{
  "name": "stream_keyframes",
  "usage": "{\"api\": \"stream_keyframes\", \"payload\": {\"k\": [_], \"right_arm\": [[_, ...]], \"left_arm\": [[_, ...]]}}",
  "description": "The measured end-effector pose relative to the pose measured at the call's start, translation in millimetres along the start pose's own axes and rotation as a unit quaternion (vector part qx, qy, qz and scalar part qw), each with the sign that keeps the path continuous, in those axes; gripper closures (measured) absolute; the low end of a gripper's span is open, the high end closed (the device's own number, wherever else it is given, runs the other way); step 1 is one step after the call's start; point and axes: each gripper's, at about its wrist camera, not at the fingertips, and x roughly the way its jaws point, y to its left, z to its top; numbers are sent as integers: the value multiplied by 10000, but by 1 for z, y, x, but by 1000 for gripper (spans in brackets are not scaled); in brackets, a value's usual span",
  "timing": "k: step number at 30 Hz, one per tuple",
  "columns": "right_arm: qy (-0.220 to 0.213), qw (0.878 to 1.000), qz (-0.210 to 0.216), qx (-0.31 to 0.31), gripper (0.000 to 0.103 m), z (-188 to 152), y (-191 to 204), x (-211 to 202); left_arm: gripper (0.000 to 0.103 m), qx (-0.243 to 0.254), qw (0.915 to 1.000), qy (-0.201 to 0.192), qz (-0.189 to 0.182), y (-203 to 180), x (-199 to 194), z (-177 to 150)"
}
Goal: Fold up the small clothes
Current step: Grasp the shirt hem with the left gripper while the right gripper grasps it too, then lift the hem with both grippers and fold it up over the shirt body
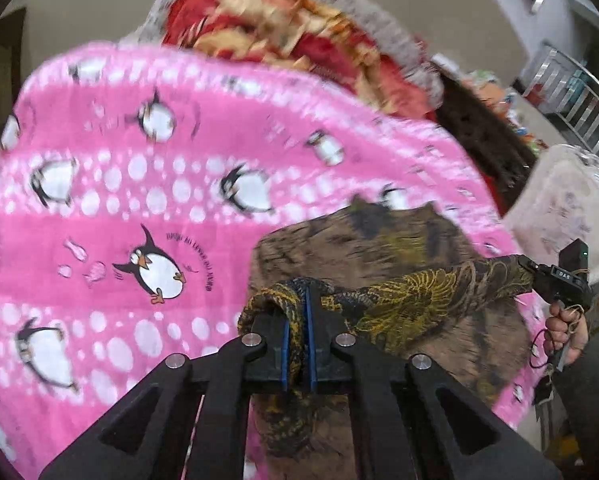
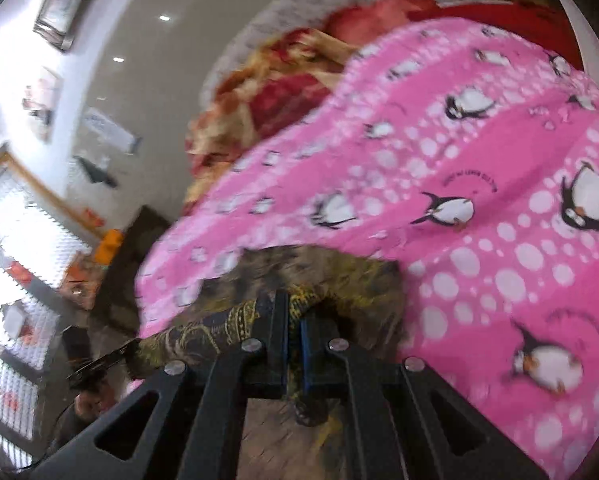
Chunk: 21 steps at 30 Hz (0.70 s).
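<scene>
The garment (image 1: 411,300) is a thin, soft cloth, dark brown and black with a yellow-gold leaf or feather print. It lies partly on the pink blanket (image 1: 111,200), and its upper edge is lifted and stretched into a twisted band between the two grippers. The part lying flat looks blurred and roughly rectangular.

The left gripper (image 1: 299,312) has its jaws closed on one bunched end of the band; cloth is pinched between the two blue pads (image 1: 285,344) and curls over the fingertips. In the right wrist view the right gripper (image 2: 293,312) is likewise clamped on the other end, with a fold of printed cloth squeezed between its blue pads and hanging below them. Both grippers are black, with angular linkage arms and four round silver pins each.

From the left wrist view the right gripper appears at the far right, gripped by a hand (image 1: 565,332) around its handle, with a thin cord looped near the fingers; it points toward the cloth's end. Both grippers tilt downward at the blanket.

The blanket is plush fleece, bright pink with white dots and many black-and-white penguins. Beyond it lies one red and gold floral blanket (image 1: 299,28) with a grey fuzzy border. A whitish plastic tub (image 1: 571,208) stands at the right.
</scene>
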Motion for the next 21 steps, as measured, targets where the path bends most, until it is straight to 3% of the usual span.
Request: {"api": "stream_keyframes", "payload": {"k": [6, 12, 15, 17, 19, 21], "right_arm": [[460, 9957, -778, 217, 99, 2, -26, 51], [308, 9956, -771, 428, 94, 0, -22, 37], [7, 9971, -760, 81, 94, 0, -2, 2], [-80, 9969, -734, -254, 94, -1, 15, -15], [-3, 9946, -683, -780, 94, -8, 40, -24], [299, 9879, -741, -1331, 87, -19, 69, -17]], "left_arm": [[103, -185, 9989, 411, 86, 14, 45, -7], [103, -140, 9982, 587, 20, 16, 31, -7], [103, -43, 9987, 510, 3, 16, 5, 0], [83, 48, 9985, 238, 494, 12, -13, 3], [82, -42, 9974, -91, 719, 8, -26, 2], [82, -92, 9988, -258, 418, -10, -36, -6]]}}
